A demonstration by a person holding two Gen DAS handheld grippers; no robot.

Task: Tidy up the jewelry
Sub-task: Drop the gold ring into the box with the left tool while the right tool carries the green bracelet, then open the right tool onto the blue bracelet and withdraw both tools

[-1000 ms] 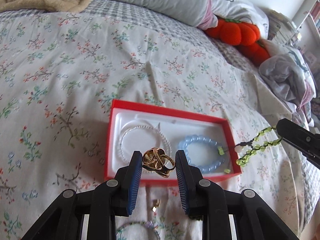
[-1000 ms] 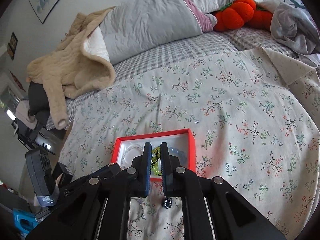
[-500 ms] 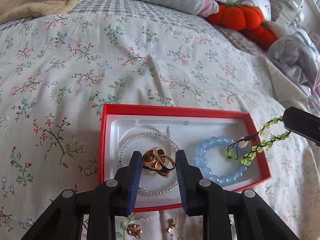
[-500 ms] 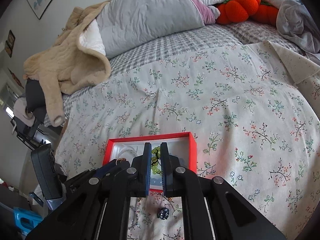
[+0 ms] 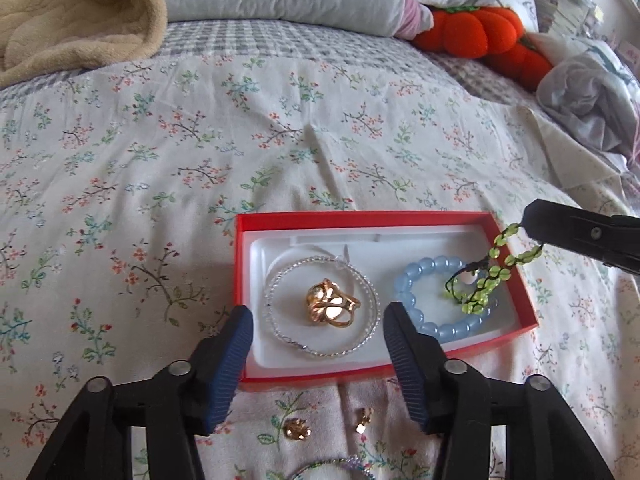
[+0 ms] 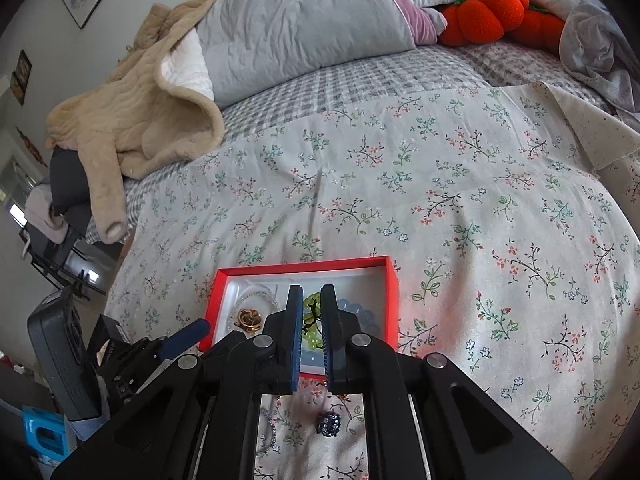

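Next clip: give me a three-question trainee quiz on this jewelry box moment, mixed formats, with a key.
1. True or false: the gold ring lies inside the clear bead bracelet in the red box.
2. Which claw holds the green bead bracelet: A) left claw, B) right claw, C) neither?
3. Fill in: the green beads hang over the ____ bead bracelet.

Key: 1 true. 2 B; the left claw's jaws have just been opening and stand apart, the ring between them untouched. 3 blue.

Gold ring point(image 5: 332, 307) inside clear bracelet point(image 5: 322, 309) in red box point(image 5: 360, 219)
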